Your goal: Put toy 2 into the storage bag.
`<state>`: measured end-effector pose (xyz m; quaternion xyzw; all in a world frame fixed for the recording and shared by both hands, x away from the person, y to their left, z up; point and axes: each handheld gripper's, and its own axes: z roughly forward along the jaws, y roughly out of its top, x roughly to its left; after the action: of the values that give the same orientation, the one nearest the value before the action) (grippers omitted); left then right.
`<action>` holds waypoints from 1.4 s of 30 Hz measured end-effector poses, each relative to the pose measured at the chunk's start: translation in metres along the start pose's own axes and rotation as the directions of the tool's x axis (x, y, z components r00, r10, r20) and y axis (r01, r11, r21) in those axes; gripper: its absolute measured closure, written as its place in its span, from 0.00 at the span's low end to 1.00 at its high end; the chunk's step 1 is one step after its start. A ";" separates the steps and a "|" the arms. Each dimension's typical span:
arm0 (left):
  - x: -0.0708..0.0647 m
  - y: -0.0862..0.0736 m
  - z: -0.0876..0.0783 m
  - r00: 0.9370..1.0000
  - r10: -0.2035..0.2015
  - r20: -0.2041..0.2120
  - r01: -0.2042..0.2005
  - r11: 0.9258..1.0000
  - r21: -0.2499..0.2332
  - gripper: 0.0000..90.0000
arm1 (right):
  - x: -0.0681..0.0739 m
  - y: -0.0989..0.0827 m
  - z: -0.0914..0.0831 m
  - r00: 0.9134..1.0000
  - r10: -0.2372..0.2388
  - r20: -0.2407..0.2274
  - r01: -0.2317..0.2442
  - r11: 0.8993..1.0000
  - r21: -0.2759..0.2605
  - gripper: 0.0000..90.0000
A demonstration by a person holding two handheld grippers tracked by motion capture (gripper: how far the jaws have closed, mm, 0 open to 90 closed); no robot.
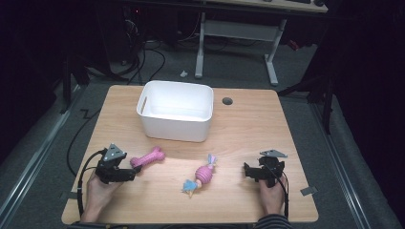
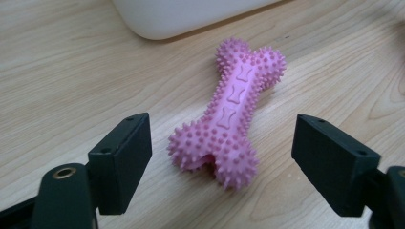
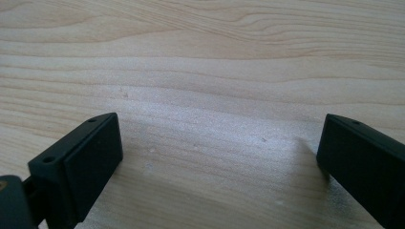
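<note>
Two grippers rest low over the wooden worktop (image 1: 248, 119), each held in one of the person's hands, and both stand with jaws spread wide and nothing between the pads. In the left gripper view, the left gripper (image 2: 222, 157) has the pink spiky bone toy (image 2: 229, 112) lying flat on the worktop just ahead of its jaws, the near knobbed end reaching into the gap between them without touching either pad; the far end of the bone points away toward the white bin (image 2: 191, 14), whose lower wall sits beyond the toy. From above, the left gripper (image 1: 131, 172) sits just beside the bone (image 1: 148, 158), jaws aimed at it. The right gripper (image 3: 219, 162) has bare wood grain ahead of and between its released jaws. In the high view the right gripper (image 1: 248, 171) points inward toward a pink striped toy with blue and yellow tufted ends (image 1: 203, 174), which lies on the worktop well short of those jaws, roughly between the two grippers. The white bin (image 1: 175, 110) stands farther off, beyond both toys.
</note>
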<state>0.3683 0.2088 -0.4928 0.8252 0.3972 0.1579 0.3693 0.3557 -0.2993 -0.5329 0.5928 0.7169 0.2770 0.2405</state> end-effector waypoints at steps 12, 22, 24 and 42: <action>-0.006 0.021 0.026 0.998 0.070 0.005 -0.070 0.995 0.074 0.29 | 0.000 -0.001 -0.001 1.000 -0.003 -0.001 0.003 1.000 -0.002 0.03; -0.008 0.028 0.048 0.996 0.084 0.026 -0.087 0.988 0.126 0.36 | 0.000 -0.001 -0.001 1.000 -0.003 -0.001 0.003 1.000 -0.003 0.03; -0.008 0.027 0.051 0.996 0.082 0.024 -0.084 0.987 0.134 0.38 | 0.000 -0.001 -0.001 1.000 -0.003 -0.001 0.003 1.000 -0.003 0.03; -0.009 0.025 0.060 0.993 0.115 0.029 -0.118 0.977 0.179 0.55 | 0.000 -0.001 -0.001 1.000 -0.003 -0.001 0.003 1.000 -0.003 0.03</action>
<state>0.4089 0.1624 -0.5149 0.8785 0.3572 0.1349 0.2870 0.3545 -0.2993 -0.5328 0.5911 0.7176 0.2781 0.2415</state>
